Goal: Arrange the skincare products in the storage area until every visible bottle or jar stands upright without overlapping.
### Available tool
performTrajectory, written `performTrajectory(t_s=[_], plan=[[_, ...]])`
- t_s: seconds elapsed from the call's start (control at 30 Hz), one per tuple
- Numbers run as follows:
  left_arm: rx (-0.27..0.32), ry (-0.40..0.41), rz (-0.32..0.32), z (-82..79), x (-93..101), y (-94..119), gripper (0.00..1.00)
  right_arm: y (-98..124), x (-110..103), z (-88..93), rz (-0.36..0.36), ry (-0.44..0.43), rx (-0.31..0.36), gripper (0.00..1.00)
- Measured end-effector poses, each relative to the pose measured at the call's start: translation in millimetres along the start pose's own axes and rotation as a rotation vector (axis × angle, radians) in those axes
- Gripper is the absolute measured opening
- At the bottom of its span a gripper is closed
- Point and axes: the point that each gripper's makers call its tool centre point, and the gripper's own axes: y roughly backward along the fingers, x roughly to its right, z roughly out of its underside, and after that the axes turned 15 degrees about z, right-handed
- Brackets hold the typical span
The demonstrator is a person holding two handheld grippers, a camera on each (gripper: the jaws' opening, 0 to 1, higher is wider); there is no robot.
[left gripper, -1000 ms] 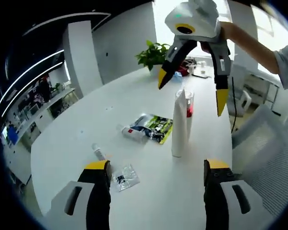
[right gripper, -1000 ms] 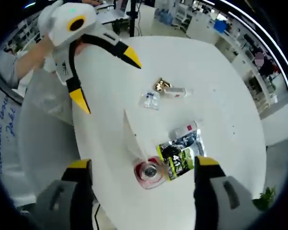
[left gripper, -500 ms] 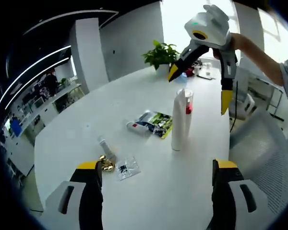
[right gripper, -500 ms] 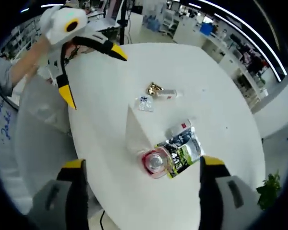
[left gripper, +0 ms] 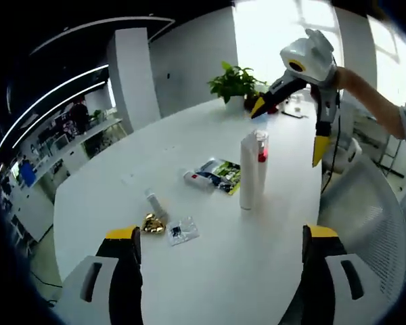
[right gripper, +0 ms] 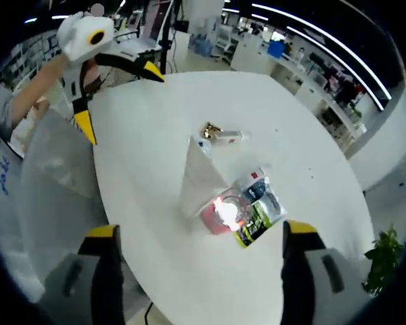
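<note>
A tall white tube point(left gripper: 247, 170) stands upright on the white table point(left gripper: 210, 271), with a clear bottle with red on it point(left gripper: 260, 153) upright close behind it. A green-black pouch point(left gripper: 220, 175) lies flat beside them, next to a small white tube point(left gripper: 195, 178). Nearer lie a small gold-capped bottle point(left gripper: 151, 211) and a clear sachet point(left gripper: 180, 230). My left gripper point(left gripper: 221, 233) is open and holds nothing. My right gripper point(left gripper: 287, 128) hangs open above and beyond the tube. From above, the white tube point(right gripper: 197, 176), clear bottle point(right gripper: 227, 211), pouch point(right gripper: 258, 206) and gold-capped bottle point(right gripper: 220, 134) sit ahead of the open right gripper point(right gripper: 200, 230); the left gripper point(right gripper: 119, 100) is far left.
A potted plant point(left gripper: 237, 78) stands at the table's far end. A mesh chair point(left gripper: 365, 210) sits at the table's right side, and a person's sleeve and hand hold the right gripper. Office desks and shelves fill the background.
Both grippers have backed away from the upright tube and bottle, so the things look smaller. The gold-capped bottle has come into full view. Nothing on the table has moved.
</note>
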Motion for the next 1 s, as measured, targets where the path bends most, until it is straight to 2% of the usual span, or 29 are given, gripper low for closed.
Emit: performTrajectory(t_s=[0.1, 0.2, 0.4, 0.57, 0.87, 1.0], plan=[[0.014, 0.004, -0.015, -0.6, -4.8, 5.1, 0.97, 3.3, -7.6, 2.1, -0.013, -0.024, 0.008, 0.99], [0.014, 0.011, -0.026, 2.0, -0.5, 7.7, 0.97, 3.7, -13.0, 7.4, -0.013, -0.016, 0.002, 0.99], [0.055, 0.065, -0.026, 5.3, 5.7, 12.5, 0.97, 8.3, -9.6, 7.2, 0.019, -0.095, 0.06, 0.99], [0.056, 0.084, -0.045, 7.5, 6.6, 12.4, 0.97, 8.8, -10.3, 14.3, 0.042, -0.129, 0.066, 0.99], [0.064, 0.134, -0.08, 13.8, 2.2, 9.7, 0.97, 9.8, -3.8, 18.8, 0.088, -0.252, 0.138, 0.99], [0.06, 0.14, -0.085, 11.7, 5.3, 0.7, 0.97, 10.5, -0.6, 17.8, 0.104, -0.284, 0.163, 0.99]])
